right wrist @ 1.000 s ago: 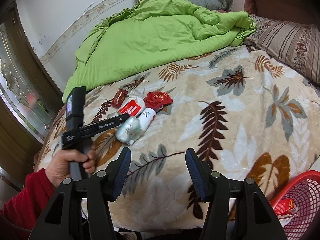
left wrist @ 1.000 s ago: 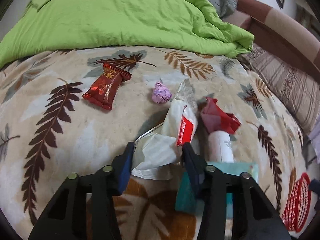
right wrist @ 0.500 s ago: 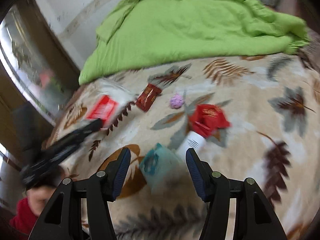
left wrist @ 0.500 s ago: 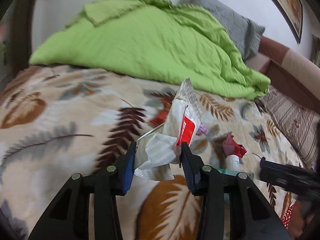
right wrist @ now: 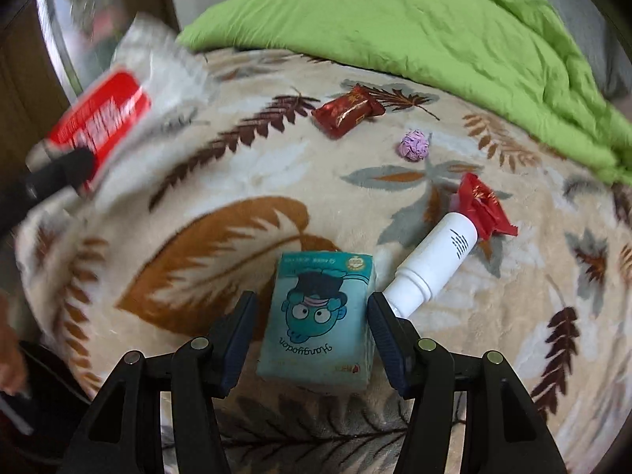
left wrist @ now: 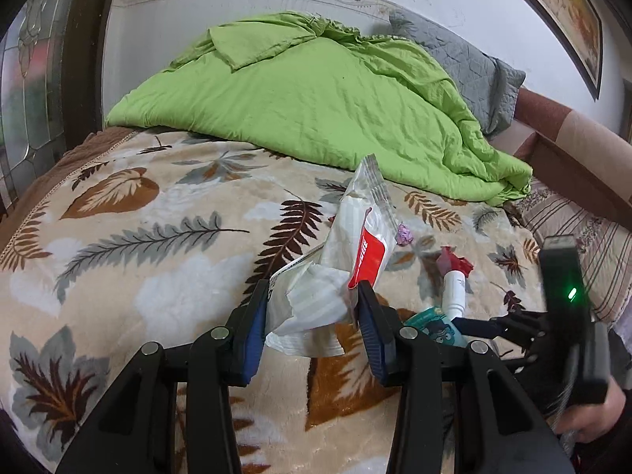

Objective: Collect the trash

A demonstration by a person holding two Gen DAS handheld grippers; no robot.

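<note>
Blue pads of left gripper (left wrist: 312, 324) clamped on crinkly bag (left wrist: 339, 276), now lifted off blanket (left wrist: 150, 260) at frame center. Right gripper (right wrist: 310, 339), jaws apart, now straddling teal box (right wrist: 320, 324) lower center, not pinching yet. Bottle (right wrist: 430, 260), candy (right wrist: 347, 108) still waiting.
</note>
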